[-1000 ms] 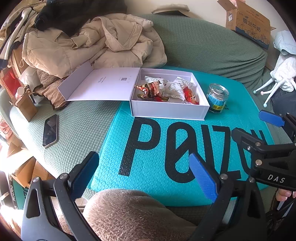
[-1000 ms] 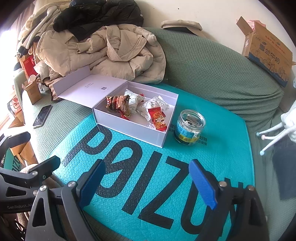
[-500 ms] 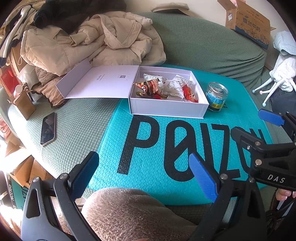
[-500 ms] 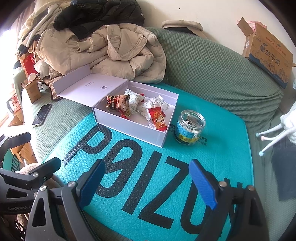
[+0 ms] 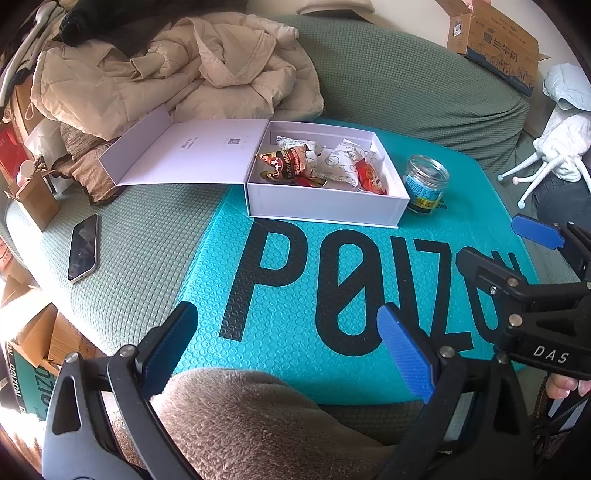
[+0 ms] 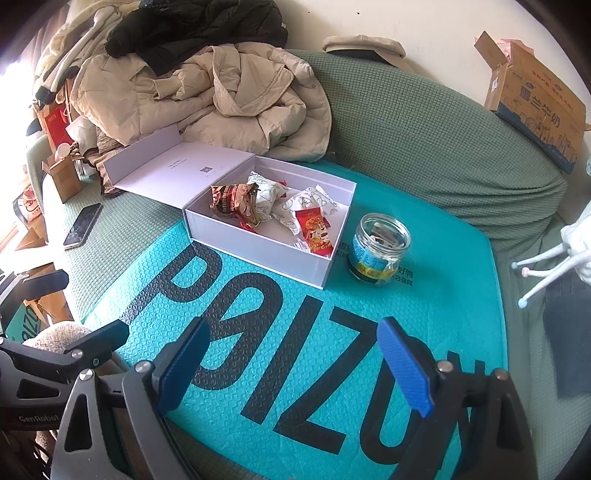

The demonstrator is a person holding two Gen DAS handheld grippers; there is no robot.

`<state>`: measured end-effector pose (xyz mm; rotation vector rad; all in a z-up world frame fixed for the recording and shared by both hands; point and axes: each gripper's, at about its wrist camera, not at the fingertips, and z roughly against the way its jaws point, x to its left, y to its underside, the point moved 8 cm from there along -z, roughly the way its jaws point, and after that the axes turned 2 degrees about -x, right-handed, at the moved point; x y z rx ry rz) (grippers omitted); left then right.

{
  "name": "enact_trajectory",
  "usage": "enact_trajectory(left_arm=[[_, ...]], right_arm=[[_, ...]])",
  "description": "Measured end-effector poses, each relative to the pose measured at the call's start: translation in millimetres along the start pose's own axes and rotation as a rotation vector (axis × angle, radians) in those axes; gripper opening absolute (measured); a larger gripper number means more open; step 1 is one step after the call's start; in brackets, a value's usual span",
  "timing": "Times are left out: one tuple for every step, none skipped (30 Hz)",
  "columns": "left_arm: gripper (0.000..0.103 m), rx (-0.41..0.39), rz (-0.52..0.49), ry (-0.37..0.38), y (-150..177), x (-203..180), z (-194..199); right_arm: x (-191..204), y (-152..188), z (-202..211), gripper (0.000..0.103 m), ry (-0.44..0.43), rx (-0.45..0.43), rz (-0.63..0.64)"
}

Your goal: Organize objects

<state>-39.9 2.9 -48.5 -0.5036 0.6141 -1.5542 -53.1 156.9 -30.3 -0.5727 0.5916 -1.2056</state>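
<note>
White box (image 6: pixel 258 236), lid open, snack packets (image 6: pixel 236 203) inside; glass jar (image 6: pixel 378 249) just beside it at 3 o'clock; left gripper (image 5: pixel 288 347) and right gripper (image 6: pixel 295 358) jaws released, empty.

A green-covered sofa (image 6: pixel 424 122) is seen against a plain pale wall (image 6: pixel 406 22). On its seat a teal bubble mat (image 6: pixel 424 302) is spread. At the sofa's left end, beige and black coats (image 6: pixel 221 88) are heaped. A printed cardboard carton (image 6: pixel 535 107) is set on the sofa's right arm. Strong daylight is admitted from beyond the sofa's left end, where cardboard boxes (image 5: pixel 33 332) are stacked.
</note>
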Motion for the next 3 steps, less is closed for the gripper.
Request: enact_trajectory(left_arm=[[0.098, 0.0, -0.001, 0.002, -0.1, -0.1, 0.0], [0.098, -0.001, -0.001, 0.002, -0.1, -0.3, 0.2], [0.098, -0.003, -0.003, 0.002, -0.1, -0.7, 0.7]], right_arm=[[-0.3, 0.2, 0.3, 0.093, 0.001, 0.0, 0.0], [-0.8, 0.7, 0.7, 0.093, 0.001, -0.001, -0.001], [-0.9, 0.7, 0.7, 0.093, -0.001, -0.001, 0.0]])
